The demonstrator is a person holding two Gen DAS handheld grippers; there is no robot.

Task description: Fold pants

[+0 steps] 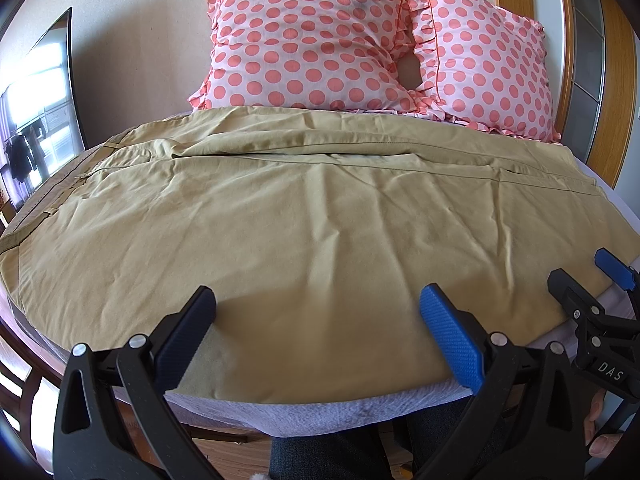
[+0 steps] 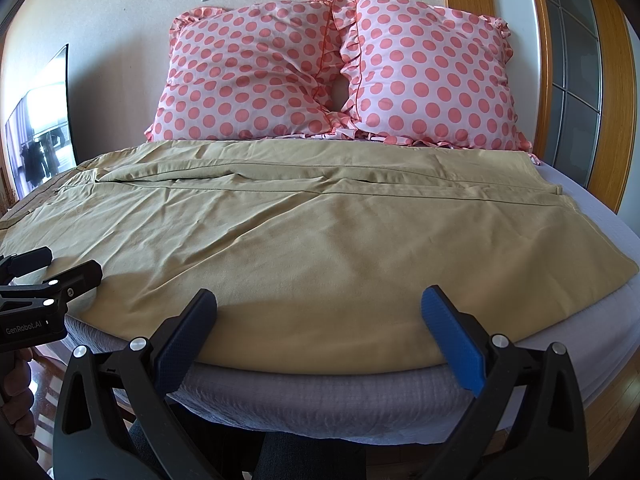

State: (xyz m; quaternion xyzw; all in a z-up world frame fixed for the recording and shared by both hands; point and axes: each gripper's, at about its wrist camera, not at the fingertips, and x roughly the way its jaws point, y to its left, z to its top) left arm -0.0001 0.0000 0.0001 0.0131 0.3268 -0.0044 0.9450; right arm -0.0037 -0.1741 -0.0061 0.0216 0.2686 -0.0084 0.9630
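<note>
Khaki pants point(image 1: 304, 224) lie spread flat across a grey-covered surface, waistband at the left, hems at the right; they also show in the right wrist view point(image 2: 320, 240). My left gripper point(image 1: 316, 308) is open and empty, its fingers over the pants' near edge. My right gripper point(image 2: 318, 308) is open and empty, over the near edge further right. The right gripper also shows at the right side of the left wrist view point(image 1: 588, 276). The left gripper shows at the left side of the right wrist view point(image 2: 60, 266).
Two pink polka-dot pillows point(image 2: 336, 72) lean on the wall behind the pants. The grey cover's near edge point(image 2: 320, 404) hangs in front. A dark screen point(image 2: 40, 132) stands at the left. A wooden door frame point(image 2: 608, 80) is at the right.
</note>
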